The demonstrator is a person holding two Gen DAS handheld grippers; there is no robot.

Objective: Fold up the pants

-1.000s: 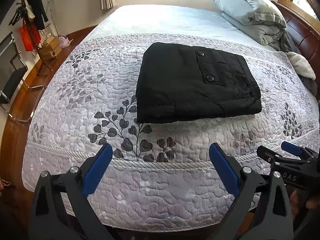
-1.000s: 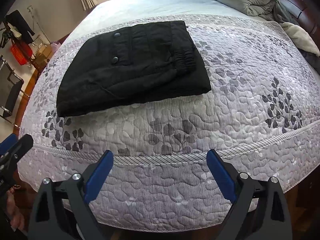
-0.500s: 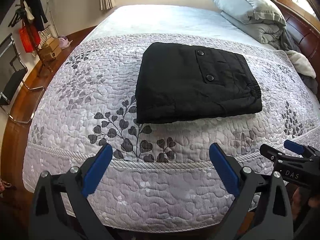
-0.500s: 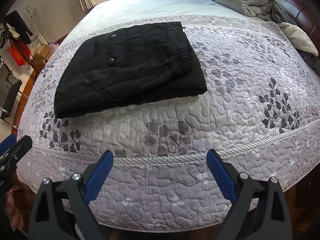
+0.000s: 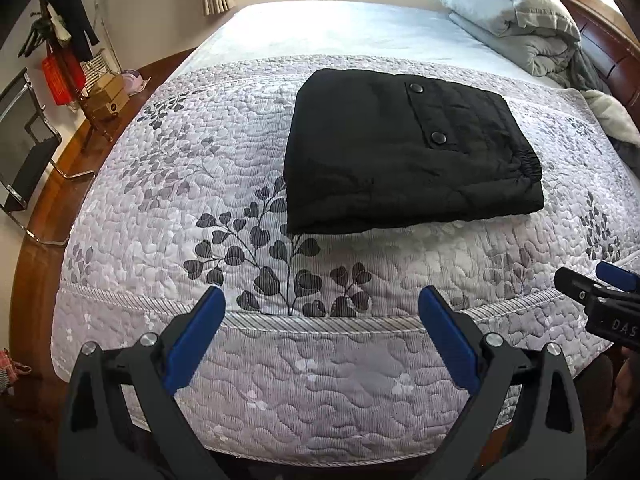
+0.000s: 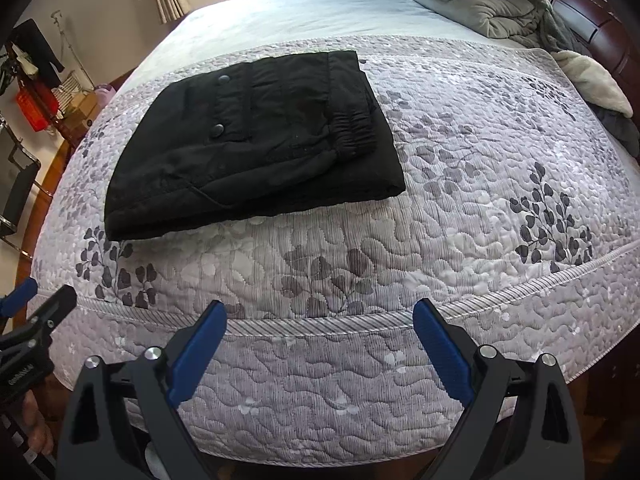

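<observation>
Chair (image 5: 24,148) and clothes rack (image 5: 64,52) occupy the upper left of the left wrist frame. Pants (image 5: 404,152), black and folded into a rectangle, lie flat at frame centre on the quilt (image 5: 168,184). Left gripper (image 5: 320,320) and right gripper (image 6: 318,326), at bottom centre of their frames, are spread wide, holding nothing.
</observation>
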